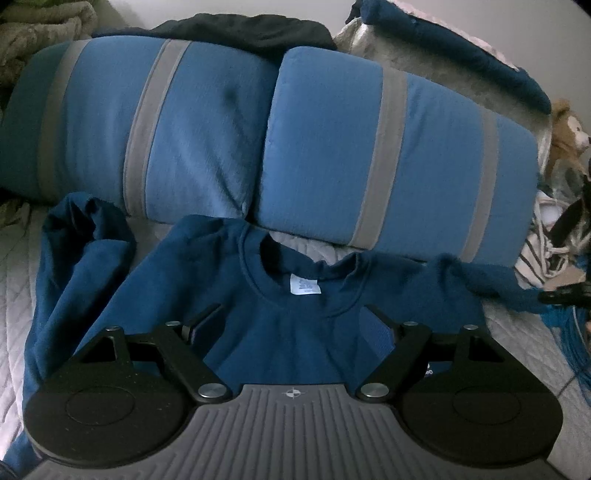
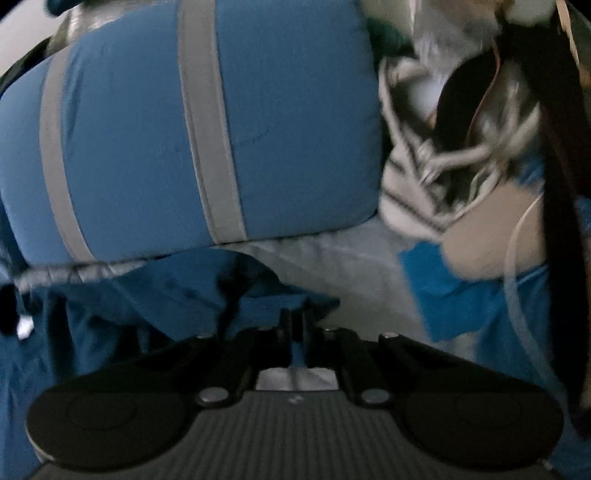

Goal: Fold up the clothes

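A navy blue sweatshirt (image 1: 295, 332) lies face down on the bed, collar and white neck label (image 1: 305, 287) toward the pillows. Its left sleeve (image 1: 74, 266) is bunched at the left. My left gripper (image 1: 293, 314) is open, its fingers spread wide over the sweatshirt just below the collar, holding nothing. My right gripper (image 2: 295, 321) is shut on the sweatshirt's right sleeve (image 2: 207, 291), pinching the cloth's edge between its fingertips. The right gripper's tip also shows at the far right of the left wrist view (image 1: 561, 295), at the end of the stretched sleeve.
Two light blue pillows with grey stripes (image 1: 388, 155) (image 1: 129, 129) lie just beyond the collar. A black garment (image 1: 251, 29) sits behind them. A striped cloth and cords (image 2: 436, 166) pile at the right. The quilted pale bedcover (image 1: 14, 273) lies underneath.
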Motion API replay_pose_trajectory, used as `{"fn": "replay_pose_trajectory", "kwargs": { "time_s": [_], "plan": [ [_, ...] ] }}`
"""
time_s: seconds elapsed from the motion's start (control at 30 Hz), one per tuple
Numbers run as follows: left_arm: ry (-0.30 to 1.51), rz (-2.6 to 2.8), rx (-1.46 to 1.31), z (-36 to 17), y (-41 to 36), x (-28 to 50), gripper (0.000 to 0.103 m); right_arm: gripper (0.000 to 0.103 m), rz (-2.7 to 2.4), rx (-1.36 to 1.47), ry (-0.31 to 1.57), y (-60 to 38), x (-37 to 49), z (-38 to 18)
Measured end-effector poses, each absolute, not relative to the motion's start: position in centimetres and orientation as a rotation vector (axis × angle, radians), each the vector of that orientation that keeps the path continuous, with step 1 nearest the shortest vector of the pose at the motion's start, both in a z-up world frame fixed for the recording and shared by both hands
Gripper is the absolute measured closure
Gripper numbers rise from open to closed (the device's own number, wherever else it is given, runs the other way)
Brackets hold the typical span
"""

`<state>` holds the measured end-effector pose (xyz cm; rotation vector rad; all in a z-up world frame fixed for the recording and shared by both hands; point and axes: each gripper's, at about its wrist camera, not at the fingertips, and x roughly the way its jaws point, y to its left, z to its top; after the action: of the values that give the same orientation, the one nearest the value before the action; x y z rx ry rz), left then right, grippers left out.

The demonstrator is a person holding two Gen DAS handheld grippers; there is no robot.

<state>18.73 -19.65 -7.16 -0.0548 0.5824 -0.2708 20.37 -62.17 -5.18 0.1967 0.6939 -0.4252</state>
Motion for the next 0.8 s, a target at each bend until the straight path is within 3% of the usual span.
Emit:
{"fn": "replay_pose_trajectory", "kwargs": {
  "time_s": [0.8],
  "plan": [
    [0.576, -0.262, -0.016, -7.1, -19.9, 18.2, 0.023, 0.100, -0.691, -0.186, 0.804, -68.6, 3.8, 5.3]
  ]
}}
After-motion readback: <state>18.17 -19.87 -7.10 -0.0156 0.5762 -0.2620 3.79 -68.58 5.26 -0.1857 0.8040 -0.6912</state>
